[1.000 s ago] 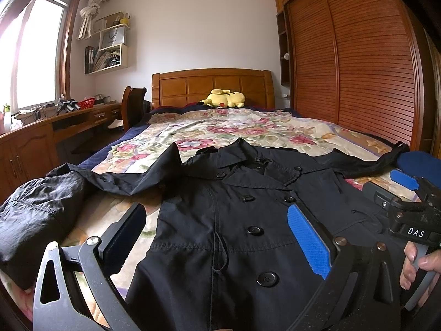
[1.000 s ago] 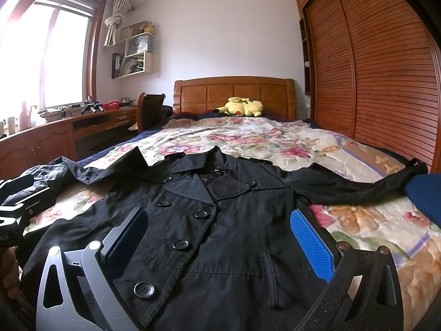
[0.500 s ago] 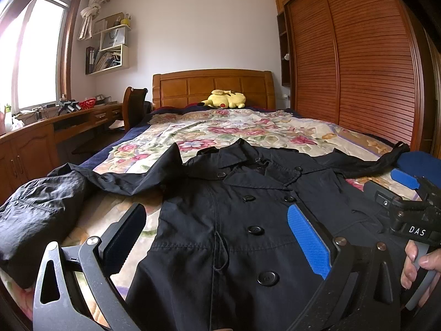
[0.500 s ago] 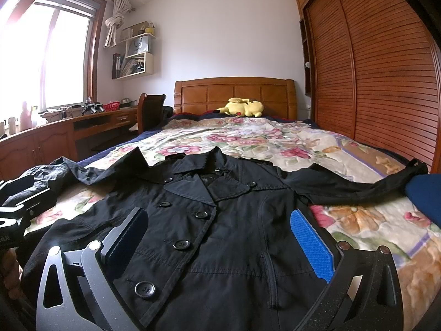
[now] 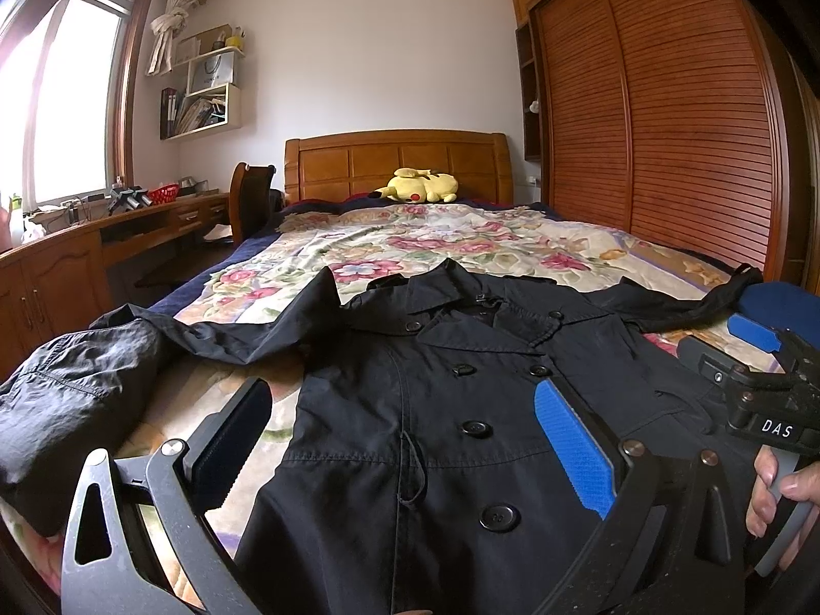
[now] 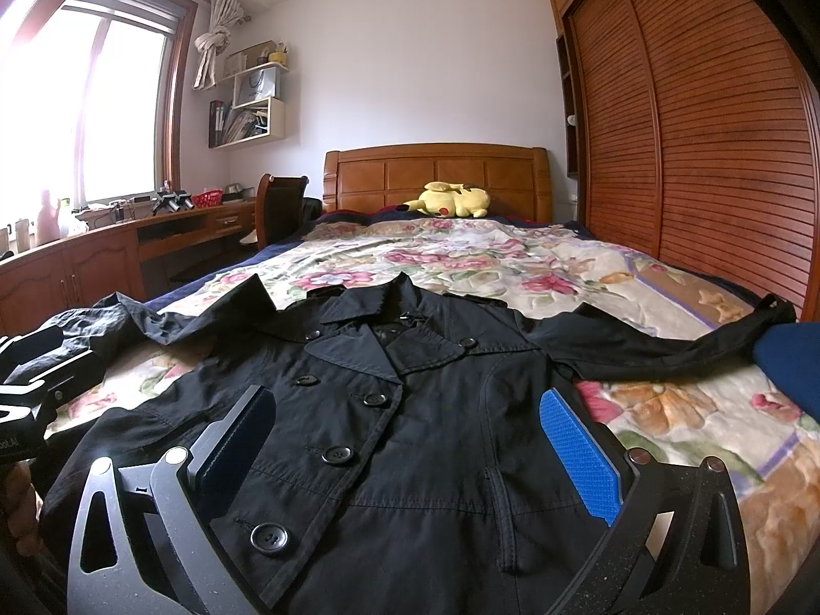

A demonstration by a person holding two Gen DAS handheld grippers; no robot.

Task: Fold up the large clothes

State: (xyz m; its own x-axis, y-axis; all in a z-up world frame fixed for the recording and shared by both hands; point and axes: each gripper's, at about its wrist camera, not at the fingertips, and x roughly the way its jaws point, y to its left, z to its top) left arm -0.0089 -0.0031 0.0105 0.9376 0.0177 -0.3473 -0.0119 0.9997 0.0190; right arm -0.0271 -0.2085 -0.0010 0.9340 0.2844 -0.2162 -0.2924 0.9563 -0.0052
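On the floral bed (image 6: 512, 266), black coat (image 6: 410, 410) lies between dark jacket (image 5: 66, 400) and perhaps a blue cushion (image 6: 792, 359).

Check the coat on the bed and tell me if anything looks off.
The coat lies flat, front up, but its left-hand sleeve is bunched in a heap at the bed's edge, while the other sleeve stretches out straight.

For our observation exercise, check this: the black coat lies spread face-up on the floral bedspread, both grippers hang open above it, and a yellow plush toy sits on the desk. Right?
Not quite. The yellow plush toy lies on the bed by the headboard, not on the desk, as the right wrist view shows. The black coat does lie spread face-up on the floral bedspread, with both grippers open.
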